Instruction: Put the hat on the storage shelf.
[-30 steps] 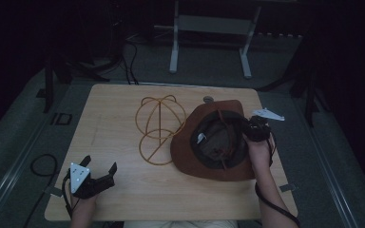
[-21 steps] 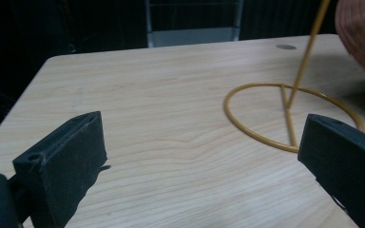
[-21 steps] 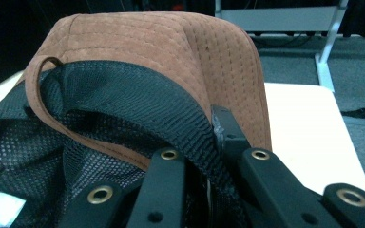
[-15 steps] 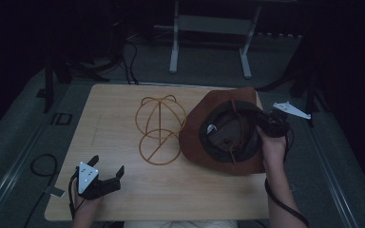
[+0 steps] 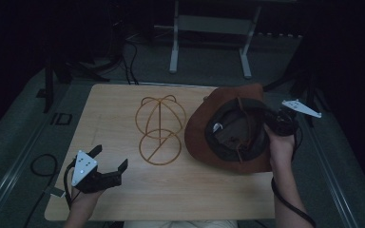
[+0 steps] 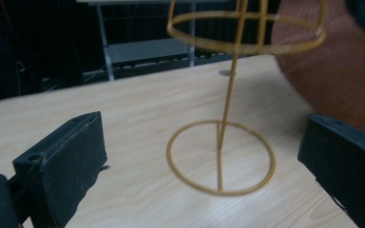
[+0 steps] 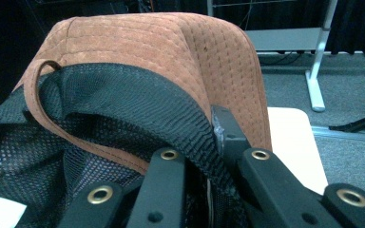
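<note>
The work in hand looks like putting the brown hat [image 5: 228, 128] onto the wire hat stand [image 5: 160, 128], and by the look of it that is roughly half done: the hat is gripped and lifted, yet it is not on the stand. The stand sits upright near the middle of the table [image 5: 114, 102], its round base ring flat on the wood and its domed cage on top bare, with nothing on it. Just to the right of the stand, the hat hangs tilted with its opening turned toward the camera, so the black mesh lining [image 7: 100, 109] and a thin brown strap [image 7: 76, 137] inside the crown show; a small white label sits in the lining too. Its near brim edge appears close to the stand, but I cannot tell whether they touch. The right gripper [image 5: 278, 124], on the far side of the hat from the stand, has its 2 jaws clamped on the hat's brim and lining edge. The left gripper [image 5: 108, 164] hovers in front of the stand and to its left, jaws apart and holding nothing, pointed at the stand's base. What remains, I judge, is carrying the hat over the cage, turning the crown upward and lowering it on.
</note>
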Available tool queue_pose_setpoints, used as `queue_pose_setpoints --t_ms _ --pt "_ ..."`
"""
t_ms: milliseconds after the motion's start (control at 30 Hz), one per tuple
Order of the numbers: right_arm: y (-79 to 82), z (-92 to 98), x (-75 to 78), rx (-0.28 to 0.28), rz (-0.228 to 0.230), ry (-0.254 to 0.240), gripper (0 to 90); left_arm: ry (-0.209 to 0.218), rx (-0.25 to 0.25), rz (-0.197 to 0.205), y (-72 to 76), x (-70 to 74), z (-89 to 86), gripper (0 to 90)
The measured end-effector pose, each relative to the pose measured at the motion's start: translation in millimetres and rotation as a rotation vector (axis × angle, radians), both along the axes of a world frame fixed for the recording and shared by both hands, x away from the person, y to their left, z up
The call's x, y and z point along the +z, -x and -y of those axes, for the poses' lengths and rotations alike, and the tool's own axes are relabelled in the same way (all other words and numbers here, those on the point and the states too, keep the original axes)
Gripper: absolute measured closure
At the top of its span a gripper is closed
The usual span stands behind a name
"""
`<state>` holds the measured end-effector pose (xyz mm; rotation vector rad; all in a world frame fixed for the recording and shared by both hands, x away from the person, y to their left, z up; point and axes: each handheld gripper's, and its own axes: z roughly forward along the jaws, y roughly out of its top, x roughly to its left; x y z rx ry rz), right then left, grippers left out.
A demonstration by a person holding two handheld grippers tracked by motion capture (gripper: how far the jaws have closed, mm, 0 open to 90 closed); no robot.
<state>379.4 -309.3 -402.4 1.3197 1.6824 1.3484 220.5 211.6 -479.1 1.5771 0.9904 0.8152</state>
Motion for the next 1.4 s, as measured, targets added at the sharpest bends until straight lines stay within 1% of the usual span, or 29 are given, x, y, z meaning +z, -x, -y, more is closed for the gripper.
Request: queue_pose_setpoints --t_ms 67,100,133,167,200,267,333,367,433,467,533,567,600,700,767,800,867,967,1000,1133,1200,1233,1300,1333,1367,1400 --pt "0.3 0.7 0.9 -0.003 0.002 0.001 84.0 -0.010 -0.006 0.015 -1.1 14.0 3.6 3.0" --pt "0.4 1.1 1.2 -0.002 0.004 -0.001 84.1 0.003 -0.018 0.022 -2.1 20.5 4.8 3.1" --pt "0.4 1.1 1.2 -0.002 0.004 -0.001 84.1 0.003 -0.018 0.022 -2.1 20.5 4.8 3.1" --pt "0.6 1.5 1.6 0.000 0.004 -0.003 84.1 0.019 -0.024 0.032 -4.8 32.9 7.7 3.1" --pt "1.1 2.1 2.2 0.000 0.004 -0.001 84.0 0.018 -0.028 0.040 -5.9 37.1 9.2 3.6" --pt "1.5 2.7 2.5 0.001 0.003 -0.002 84.0 -0.010 -0.034 0.056 -8.8 48.1 14.9 3.8" --pt "1.6 3.0 2.0 0.004 -0.001 0.003 84.0 -0.021 -0.037 0.070 -12.7 57.6 20.4 3.8" --pt "1.6 3.1 1.6 0.006 -0.002 0.004 84.0 -0.026 -0.045 0.071 -15.4 62.3 23.2 3.8" --pt "2.2 3.0 1.2 0.005 -0.004 0.009 84.0 -0.052 -0.047 0.078 -20.5 71.5 30.3 3.8" --pt "2.7 3.2 1.2 0.006 -0.002 0.009 84.0 -0.056 -0.061 0.079 -23.3 76.2 33.8 3.8" --pt "3.7 3.5 1.5 0.006 0.001 0.013 84.0 -0.068 -0.067 0.083 -29.4 84.6 41.1 3.8" --pt "4.2 3.7 1.8 0.006 0.003 0.013 84.0 -0.068 -0.081 0.081 -33.0 88.3 44.5 3.9" --pt "4.5 4.0 2.1 0.007 0.005 0.011 84.0 -0.066 -0.083 0.080 -36.7 91.4 48.1 3.8" --pt "5.8 4.4 3.2 0.010 0.008 0.010 84.0 -0.068 -0.101 0.081 -46.5 98.6 59.0 4.7" --pt "6.1 4.4 3.3 0.010 0.011 0.010 84.0 -0.068 -0.101 0.081 -46.5 98.6 59.0 4.7" --pt "6.6 4.2 3.7 0.015 0.012 0.008 84.0 -0.070 -0.125 0.077 -55.2 103.4 72.1 4.7" --pt "7.1 3.8 3.7 0.016 0.014 0.007 84.0 -0.072 -0.146 0.073 -58.7 105.2 80.7 4.7" --pt "8.2 3.9 3.8 0.019 0.017 0.002 84.0 -0.091 -0.168 0.076 -62.6 106.5 95.0 5.4" --pt "8.4 4.2 3.8 0.020 0.017 -0.002 84.0 -0.093 -0.183 0.076 -64.2 107.1 99.9 5.4" --pt "10.4 5.5 5.3 0.025 0.019 -0.004 83.9 -0.102 -0.218 0.080 -72.0 112.1 122.6 5.4" --pt "11.6 6.7 6.5 0.026 0.023 -0.004 83.9 -0.103 -0.246 0.075 -76.2 115.2 133.5 5.4" --pt "12.2 7.4 7.1 0.024 0.022 -0.005 83.9 -0.111 -0.248 0.074 -78.2 116.4 139.4 5.4" --pt "13.2 9.2 8.1 0.024 0.025 -0.011 83.9 -0.115 -0.270 0.070 -82.3 118.3 150.2 5.4" --pt "13.9 10.1 8.7 0.023 0.027 -0.008 83.9 -0.115 -0.270 0.070 -82.3 118.3 150.2 5.4" --pt "14.4 10.7 9.1 0.024 0.029 -0.007 83.9 -0.130 -0.290 0.065 -85.7 119.3 161.6 5.4" --pt "15.3 11.6 9.9 0.024 0.030 -0.011 83.9 -0.135 -0.299 0.062 -87.1 119.4 167.3 5.4"
